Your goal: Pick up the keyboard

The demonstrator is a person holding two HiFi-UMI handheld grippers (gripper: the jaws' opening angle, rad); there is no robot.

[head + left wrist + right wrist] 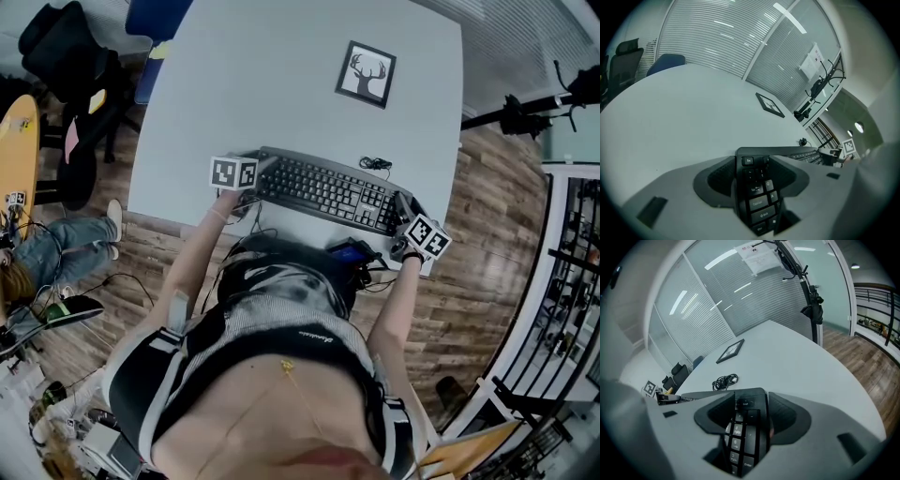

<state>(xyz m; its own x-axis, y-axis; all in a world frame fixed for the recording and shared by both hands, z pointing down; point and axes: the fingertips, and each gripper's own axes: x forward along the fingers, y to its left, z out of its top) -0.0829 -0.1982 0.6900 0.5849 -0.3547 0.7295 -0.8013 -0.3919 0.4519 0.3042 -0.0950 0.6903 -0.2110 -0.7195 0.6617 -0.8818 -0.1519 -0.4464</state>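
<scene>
A black keyboard (328, 192) lies flat near the front edge of the pale grey table (272, 84). My left gripper (262, 177) is at its left end and my right gripper (402, 212) at its right end. In the left gripper view the Esc end of the keyboard (759, 199) runs between the two pads of the left gripper (754, 180), which close against it. In the right gripper view the number-pad end of the keyboard (740, 437) sits the same way in the right gripper (745, 420). The keyboard's underside is hidden.
A framed deer picture (367, 74) lies further back on the table. A coiled black cable (375, 165) rests just behind the keyboard's right end. Dark office chairs (70, 56) stand off the table's left side, and a black stand (525, 112) is to the right.
</scene>
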